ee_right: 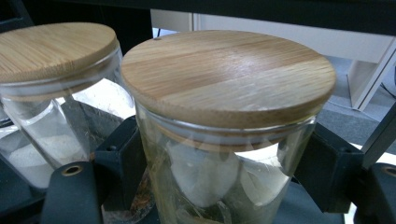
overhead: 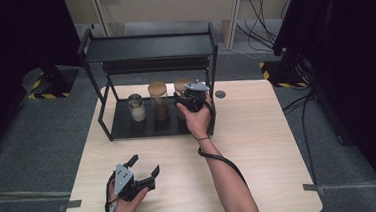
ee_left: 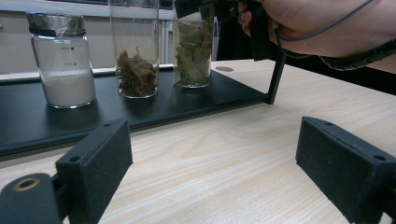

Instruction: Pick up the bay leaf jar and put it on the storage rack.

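On the lower shelf (overhead: 127, 128) of a black two-tier rack stand three glass jars. The right one, a leaf jar (overhead: 179, 85) with a bamboo lid (ee_right: 229, 74), sits between the jaws of my right gripper (overhead: 189, 102) (ee_right: 229, 177), which is shut on its glass wall just below the lid. Beside it stand a jar of brown dried bits (overhead: 158, 101) (ee_left: 136, 70) and a small silver-lidded jar of white powder (overhead: 137, 108) (ee_left: 60, 65). My left gripper (overhead: 145, 165) (ee_left: 210, 154) rests open near the table's front edge, nothing between its jaws.
The rack's upper shelf (overhead: 146, 46) overhangs the jars, and its right post (ee_left: 276, 77) stands close to my right hand. The wooden table (overhead: 264, 146) has a round grommet (overhead: 219, 93) right of the rack. Cables and black stand bases lie on the floor behind.
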`<state>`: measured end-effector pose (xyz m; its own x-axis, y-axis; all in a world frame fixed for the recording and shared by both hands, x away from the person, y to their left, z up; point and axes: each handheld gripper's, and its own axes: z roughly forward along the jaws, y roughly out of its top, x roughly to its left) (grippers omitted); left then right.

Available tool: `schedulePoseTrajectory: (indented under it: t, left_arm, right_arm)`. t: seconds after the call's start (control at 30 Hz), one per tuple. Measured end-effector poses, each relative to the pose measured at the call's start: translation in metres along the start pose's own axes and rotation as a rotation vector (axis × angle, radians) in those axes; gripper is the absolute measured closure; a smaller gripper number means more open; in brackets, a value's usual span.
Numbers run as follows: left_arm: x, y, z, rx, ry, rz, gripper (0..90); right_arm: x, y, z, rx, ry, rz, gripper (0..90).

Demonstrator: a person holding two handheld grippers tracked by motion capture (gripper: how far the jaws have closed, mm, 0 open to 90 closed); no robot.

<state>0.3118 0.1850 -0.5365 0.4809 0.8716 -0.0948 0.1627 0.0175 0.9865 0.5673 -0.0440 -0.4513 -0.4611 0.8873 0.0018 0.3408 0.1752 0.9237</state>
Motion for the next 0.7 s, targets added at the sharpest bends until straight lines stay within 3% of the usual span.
schedulePoseTrajectory:
  t: [0.37, 0.7]
  left_arm:
    - [0.0002, 0.0, 0.0, 0.001, -0.001, 0.0, 10.4]
    - [-0.0009, 0.0, -0.0001, 0.002, 0.001, 0.012, 10.5]
  right_arm:
    - [0.0015, -0.0029, 0.0008, 0.001, -0.001, -0.007, 25.3]
    - [0.0027, -0.0059, -0.0045, 0.035, 0.007, -0.018, 23.9]
